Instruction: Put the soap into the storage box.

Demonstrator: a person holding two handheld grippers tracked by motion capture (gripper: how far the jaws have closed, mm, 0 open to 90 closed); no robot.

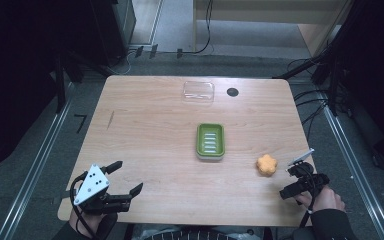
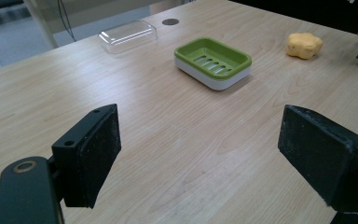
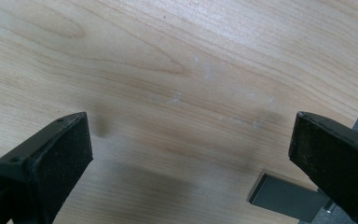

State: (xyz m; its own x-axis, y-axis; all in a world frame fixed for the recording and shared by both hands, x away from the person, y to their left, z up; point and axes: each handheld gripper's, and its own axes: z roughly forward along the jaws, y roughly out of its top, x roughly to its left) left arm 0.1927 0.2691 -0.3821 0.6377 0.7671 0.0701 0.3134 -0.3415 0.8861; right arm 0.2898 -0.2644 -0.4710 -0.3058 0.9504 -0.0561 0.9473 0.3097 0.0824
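From above, a green soap dish [image 1: 210,141] sits mid-table [image 1: 145,130], a clear lid [image 1: 198,92] beyond it and an orange soap [image 1: 267,165] to its right. The left gripper [image 1: 130,179] and right gripper [image 1: 294,177] wait at the near corners. The left gripper view shows jaws spread wide, holding nothing, facing the dish [image 2: 213,62]. The right gripper view shows jaws parted over bare wood [image 3: 177,79].
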